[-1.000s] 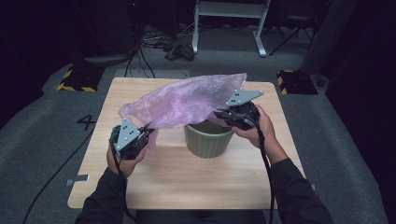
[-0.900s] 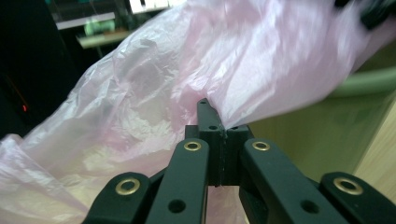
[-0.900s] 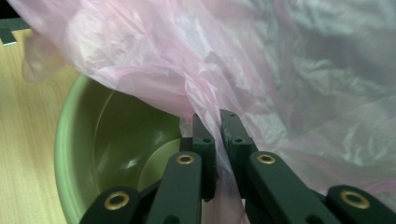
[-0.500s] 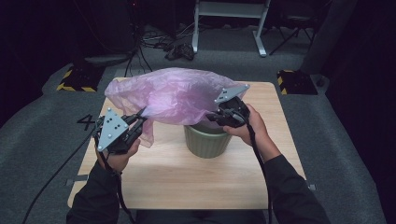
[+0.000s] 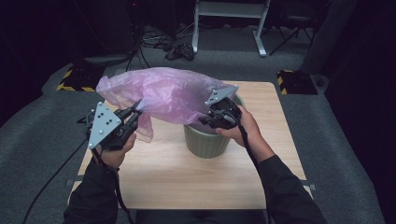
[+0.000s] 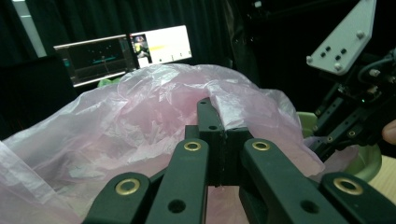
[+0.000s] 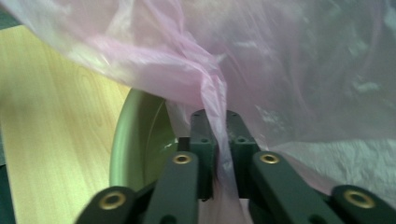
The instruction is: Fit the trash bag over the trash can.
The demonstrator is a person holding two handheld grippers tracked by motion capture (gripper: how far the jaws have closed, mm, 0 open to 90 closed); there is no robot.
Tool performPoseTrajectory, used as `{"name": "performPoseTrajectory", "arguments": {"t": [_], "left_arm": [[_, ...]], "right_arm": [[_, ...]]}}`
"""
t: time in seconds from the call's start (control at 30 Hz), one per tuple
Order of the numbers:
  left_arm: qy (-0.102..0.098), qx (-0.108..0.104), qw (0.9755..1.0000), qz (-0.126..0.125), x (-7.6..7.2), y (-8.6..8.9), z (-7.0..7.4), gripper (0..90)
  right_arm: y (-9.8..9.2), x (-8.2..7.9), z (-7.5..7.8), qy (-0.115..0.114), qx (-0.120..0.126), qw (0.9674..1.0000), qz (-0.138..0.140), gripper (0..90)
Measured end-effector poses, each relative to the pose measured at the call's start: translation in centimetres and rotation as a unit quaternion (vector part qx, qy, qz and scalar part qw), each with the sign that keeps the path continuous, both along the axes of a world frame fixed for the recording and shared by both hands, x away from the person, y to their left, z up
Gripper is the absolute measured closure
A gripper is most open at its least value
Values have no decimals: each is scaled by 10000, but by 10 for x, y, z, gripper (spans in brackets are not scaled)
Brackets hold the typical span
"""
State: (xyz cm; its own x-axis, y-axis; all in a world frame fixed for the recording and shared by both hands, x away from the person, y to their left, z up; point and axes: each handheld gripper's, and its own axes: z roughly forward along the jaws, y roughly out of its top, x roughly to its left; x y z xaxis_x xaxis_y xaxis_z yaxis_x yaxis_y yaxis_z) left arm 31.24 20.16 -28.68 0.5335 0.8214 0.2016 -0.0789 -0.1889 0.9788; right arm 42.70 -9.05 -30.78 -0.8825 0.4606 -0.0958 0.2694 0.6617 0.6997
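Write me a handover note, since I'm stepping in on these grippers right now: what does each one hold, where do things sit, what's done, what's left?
Left gripper: shut on an edge of the thin pink plastic bag, held up off the table's left side.
Right gripper: a gathered fold of the bag runs between its fingers, which have just been opening, right at the bin's rim.
Round green plastic bin: upright, mid light wooden table.
Done: the bag is spread in the air, stretched between both grippers, partly over the bin.
Left: probably open its mouth and fit it into the bin and over the rim.
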Motion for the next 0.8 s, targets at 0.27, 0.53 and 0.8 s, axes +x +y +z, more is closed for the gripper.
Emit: {"name": "performPoseTrajectory", "arguments": {"t": [0.27, 0.53, 0.8], "left_arm": [[174, 128, 9998, -18, 12, -9, -11, 899], [258, 182, 9995, -50, 14, 0, -20, 899], [174, 303, 9991, -220, 12, -13, -21, 899]], "right_arm": [[-28, -11, 10, -458, 687, 9965, -130, 360], [-82, -15, 27, -693, 1379, 9873, -378, 436], [-76, 11, 19, -1153, 571, 9830, -1307, 561]]}}
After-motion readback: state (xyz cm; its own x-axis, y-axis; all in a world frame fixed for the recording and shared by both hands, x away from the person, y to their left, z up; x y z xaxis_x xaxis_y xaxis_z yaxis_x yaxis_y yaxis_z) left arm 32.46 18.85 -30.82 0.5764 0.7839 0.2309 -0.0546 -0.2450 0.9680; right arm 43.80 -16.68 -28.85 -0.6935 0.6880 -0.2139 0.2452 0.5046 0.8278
